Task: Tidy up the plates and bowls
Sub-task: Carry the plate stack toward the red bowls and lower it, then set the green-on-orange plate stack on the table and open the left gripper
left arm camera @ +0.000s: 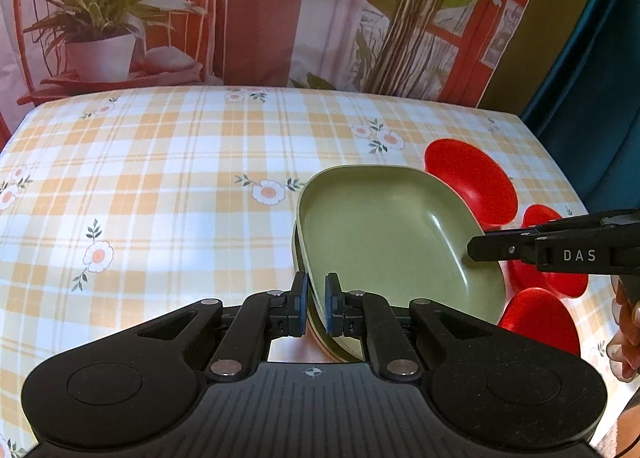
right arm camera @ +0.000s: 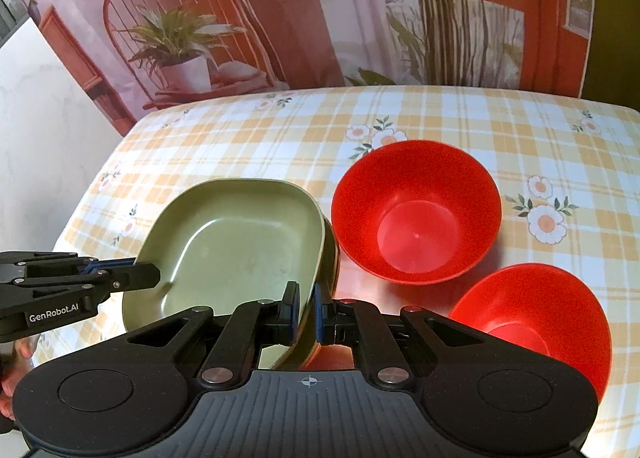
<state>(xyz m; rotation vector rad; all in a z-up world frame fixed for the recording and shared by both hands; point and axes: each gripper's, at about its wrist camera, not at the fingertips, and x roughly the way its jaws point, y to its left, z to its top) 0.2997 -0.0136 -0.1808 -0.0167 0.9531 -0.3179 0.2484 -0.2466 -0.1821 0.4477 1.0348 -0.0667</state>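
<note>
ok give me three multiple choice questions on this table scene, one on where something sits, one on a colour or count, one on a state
1. Where do the red bowls sit relative to the green plate in the right wrist view?
A. to its right
B. stacked inside it
C. to its left

2. What pattern does the tablecloth carry?
A. plain blue
B. orange and white check with flowers
C. black stripes

3. How is the left gripper engaged?
A. open above the table
C. shut on the green plate's rim
B. shut on a red bowl

Answers:
1 A: both bowls lie right of the plate on the cloth.
2 B: checks and white flowers show in both views.
3 C: its pads pinch the plate's near edge, as the right gripper does on the opposite side.
</note>
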